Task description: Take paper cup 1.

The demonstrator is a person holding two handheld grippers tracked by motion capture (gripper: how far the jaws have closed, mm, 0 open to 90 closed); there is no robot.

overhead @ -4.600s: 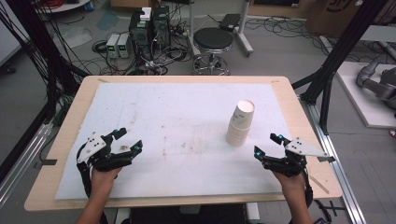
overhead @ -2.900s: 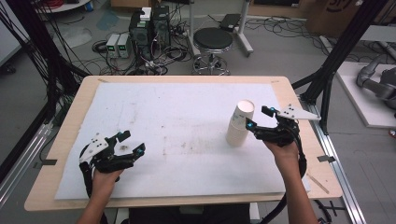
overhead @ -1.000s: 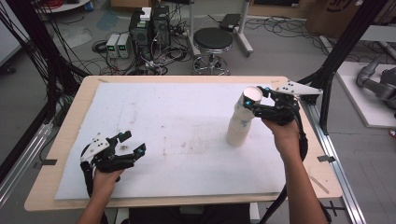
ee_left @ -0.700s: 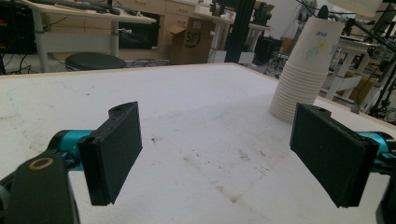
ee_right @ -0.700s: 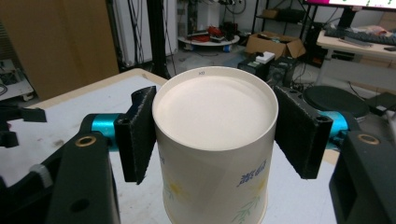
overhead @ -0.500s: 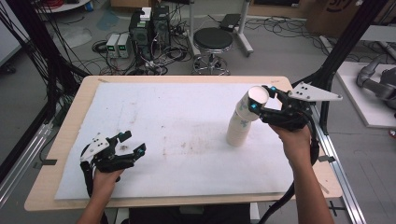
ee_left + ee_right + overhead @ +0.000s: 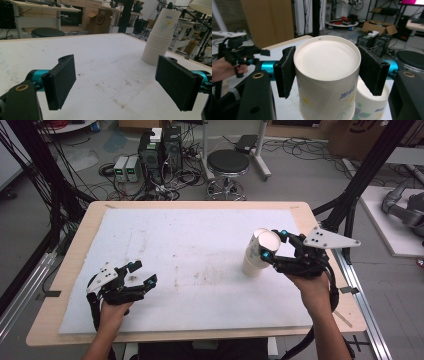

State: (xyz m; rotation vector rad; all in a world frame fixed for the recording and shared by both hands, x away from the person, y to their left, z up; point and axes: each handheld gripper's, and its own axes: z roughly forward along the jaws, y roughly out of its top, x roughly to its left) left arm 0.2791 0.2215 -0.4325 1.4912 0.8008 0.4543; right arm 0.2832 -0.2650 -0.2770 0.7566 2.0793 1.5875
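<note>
Cup (image 7: 327, 75) sits clamped upside down between your right gripper (image 7: 272, 245) pads, just off the stack (image 7: 251, 262) near the table's (image 7: 200, 206) right edge. Squeeze harder and it could crumple or tip the stack. Left gripper (image 7: 142, 272) rests wide open, empty, near the front left corner.

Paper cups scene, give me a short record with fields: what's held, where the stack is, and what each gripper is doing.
held: top cup, upside down, lifted and tilted off the stack
stack: cup stack, right side of the white mat
right gripper: shut on the top cup
left gripper: open, holding nothing, low over the mat's near left
table: wood edge around the mat
</note>
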